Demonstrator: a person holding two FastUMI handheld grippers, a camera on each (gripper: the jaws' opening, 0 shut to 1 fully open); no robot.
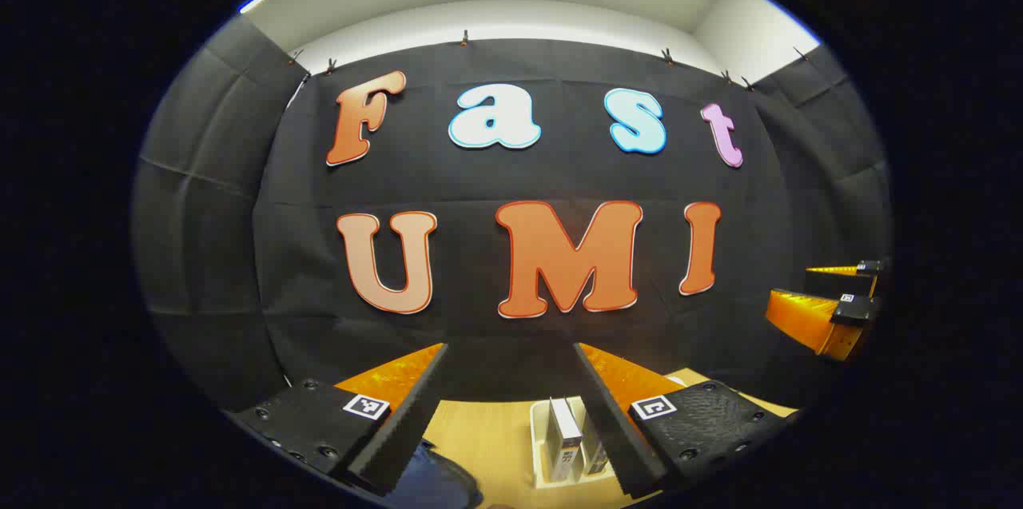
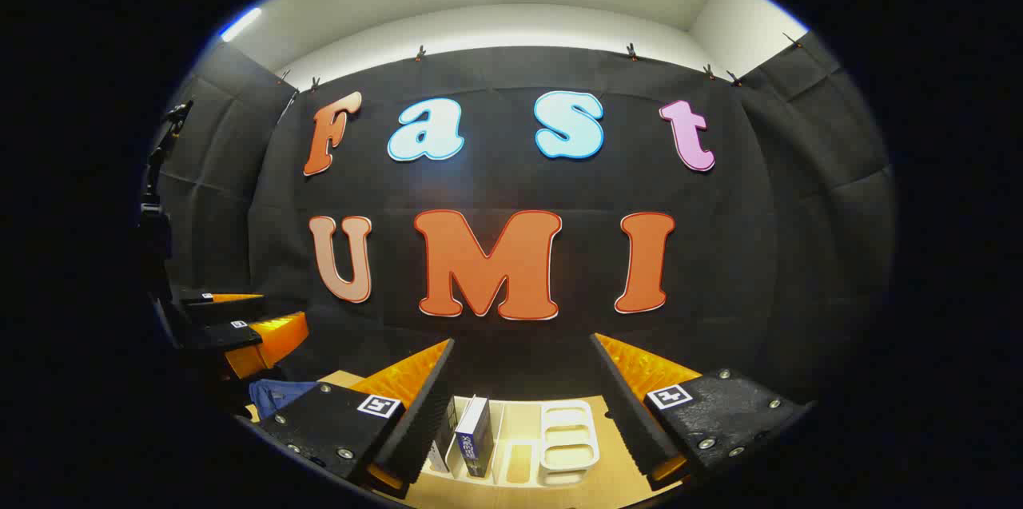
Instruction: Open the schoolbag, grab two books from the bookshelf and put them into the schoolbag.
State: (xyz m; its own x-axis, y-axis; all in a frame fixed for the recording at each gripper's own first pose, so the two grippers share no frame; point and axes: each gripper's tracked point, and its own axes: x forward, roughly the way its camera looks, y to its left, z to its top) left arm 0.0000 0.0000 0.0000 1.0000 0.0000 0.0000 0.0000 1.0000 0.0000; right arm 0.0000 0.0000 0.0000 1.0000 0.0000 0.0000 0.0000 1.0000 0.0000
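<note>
A white bookshelf stands low on the wooden table with upright books in it. My left gripper is raised well above them, open, holding nothing. A corner of the dark blue schoolbag shows under its left finger. In the right gripper view the bookshelf has a blue book standing in its left slots, and its right slots hold nothing. My right gripper hovers above it, open and holding nothing. The schoolbag lies to the left on the table.
Both grippers face the black cloth back wall, side by side at about the same height. The right gripper shows at the far right of the left gripper view, the left gripper at the far left of the right gripper view. A dark stand rises at the left wall.
</note>
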